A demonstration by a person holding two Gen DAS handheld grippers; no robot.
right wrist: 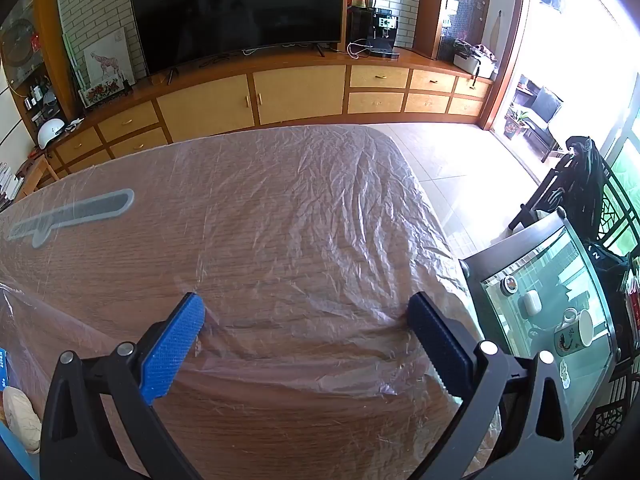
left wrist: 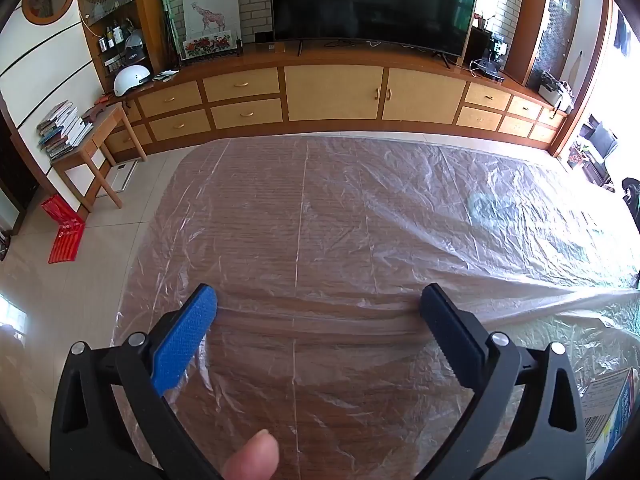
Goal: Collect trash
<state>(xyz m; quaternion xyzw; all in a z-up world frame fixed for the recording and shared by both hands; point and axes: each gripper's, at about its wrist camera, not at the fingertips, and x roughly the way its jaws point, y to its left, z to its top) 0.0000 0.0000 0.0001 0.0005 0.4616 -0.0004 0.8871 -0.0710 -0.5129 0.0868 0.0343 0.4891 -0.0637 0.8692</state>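
A wooden table (left wrist: 260, 216) lies under a wrinkled clear plastic sheet (left wrist: 400, 200). My left gripper (left wrist: 320, 306) is open wide just above the sheet, and a raised fold of plastic runs between its blue pads (left wrist: 188, 340). A thumb (left wrist: 252, 456) shows at the bottom edge. A blue and white carton (left wrist: 612, 412) lies under the plastic at the lower right. My right gripper (right wrist: 306, 312) is also open wide over the sheet (right wrist: 320, 220), with nothing gripped. A crumpled pale wad (right wrist: 20, 420) and a blue box edge (right wrist: 3, 364) sit at the lower left.
A grey knife-shaped mark (right wrist: 72, 216) shows on the table at the left. A glass side table (right wrist: 500, 272) with a mug (right wrist: 576, 332) stands close on the right. A TV cabinet (left wrist: 332, 92) lines the far wall. A small wooden table (left wrist: 96, 148) and a red bag (left wrist: 64, 232) stand at the left.
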